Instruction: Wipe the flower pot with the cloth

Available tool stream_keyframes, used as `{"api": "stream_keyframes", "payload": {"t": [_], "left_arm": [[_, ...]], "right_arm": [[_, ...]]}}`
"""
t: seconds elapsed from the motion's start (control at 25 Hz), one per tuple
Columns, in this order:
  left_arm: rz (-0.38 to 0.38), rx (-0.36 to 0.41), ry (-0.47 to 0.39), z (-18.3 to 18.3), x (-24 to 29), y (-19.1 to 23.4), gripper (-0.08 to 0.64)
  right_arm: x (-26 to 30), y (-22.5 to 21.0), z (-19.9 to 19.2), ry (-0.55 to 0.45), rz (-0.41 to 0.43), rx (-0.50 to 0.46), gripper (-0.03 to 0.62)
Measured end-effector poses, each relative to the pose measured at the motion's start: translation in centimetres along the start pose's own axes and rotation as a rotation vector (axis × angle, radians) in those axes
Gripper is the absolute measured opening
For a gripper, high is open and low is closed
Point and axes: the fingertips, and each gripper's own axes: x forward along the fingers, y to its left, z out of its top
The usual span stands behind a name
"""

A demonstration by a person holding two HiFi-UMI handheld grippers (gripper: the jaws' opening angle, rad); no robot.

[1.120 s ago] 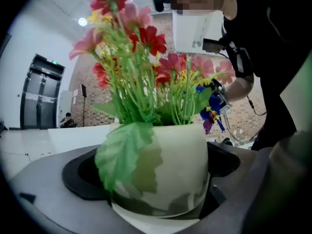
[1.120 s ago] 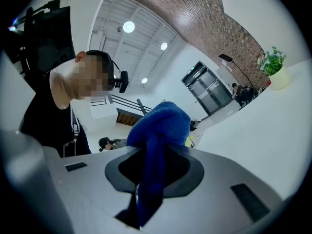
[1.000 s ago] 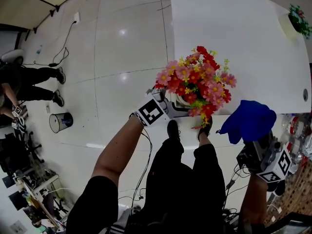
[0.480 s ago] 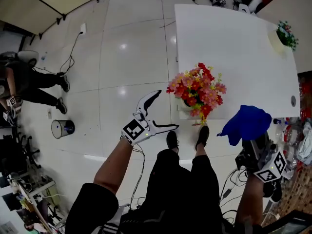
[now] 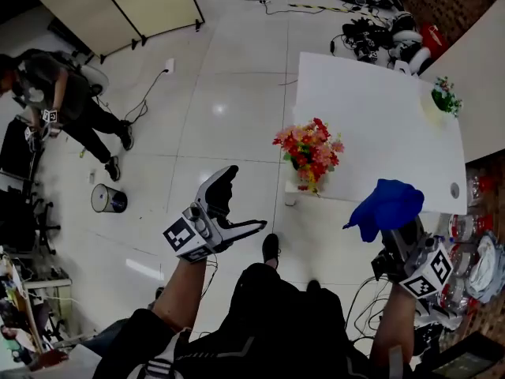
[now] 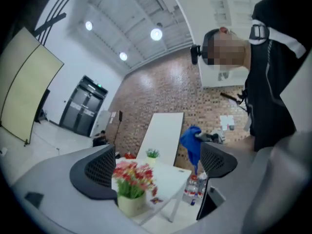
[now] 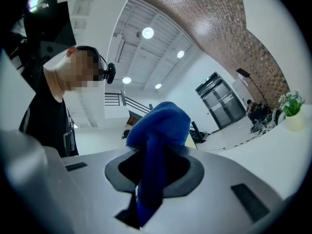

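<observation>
Bright, even light; I see ceiling lamps (image 6: 156, 33) flaring high above the fingers (image 6: 95, 174) of the left gripper (image 6: 157, 152), which look soft; corners beyond them go black.

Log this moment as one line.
left gripper: open, just closed slightly, empty | right gripper: shut on blue cloth | cream flower pot: on white table
</observation>
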Motion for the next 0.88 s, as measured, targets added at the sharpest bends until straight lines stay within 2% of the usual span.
{"api": "stream_keyframes", "payload": {"t": [0.08, 0.12, 0.2, 0.36, 0.52, 0.6, 0.72, 0.88], "left_arm": [[-0.027, 0.022, -0.085, 2.4, 0.1, -4.6, 0.515], [-0.012, 0.037, -0.116, 3.3, 0.1, -6.8, 0.499], [0.070, 0.069, -0.162, 4.6, -0.4, -10.5, 0.415], [0.233, 0.149, -0.186, 6.4, -1.0, -16.9, 0.265], [0.243, 0.192, -0.224, 8.1, -1.8, -23.2, 0.212], [0.289, 0.201, -0.196, 8.4, -2.6, -24.8, 0.186], [0.382, 0.185, -0.127, 8.3, -5.7, -25.7, 0.005], [0.370, 0.156, -0.105, 8.7, -11.6, -27.6, 0.005]], "right_arm": [[-1.8, 1.4, 0.9, 0.016, 0.030, -0.013, 0.064], [-2.8, 2.2, 1.4, 0.022, 0.046, -0.020, 0.066], [-4.4, 3.9, 2.4, 0.040, 0.083, -0.040, 0.066], [-7.1, 8.1, 4.4, 0.060, 0.161, -0.075, 0.065], [-10.1, 11.3, 4.7, 0.064, 0.180, -0.122, 0.065], [-11.0, 12.9, 4.4, 0.079, 0.160, -0.138, 0.064], [-11.3, 17.0, 3.5, 0.099, 0.146, -0.153, 0.065], [-11.3, 24.0, 1.2, 0.107, 0.116, -0.147, 0.064]]}}
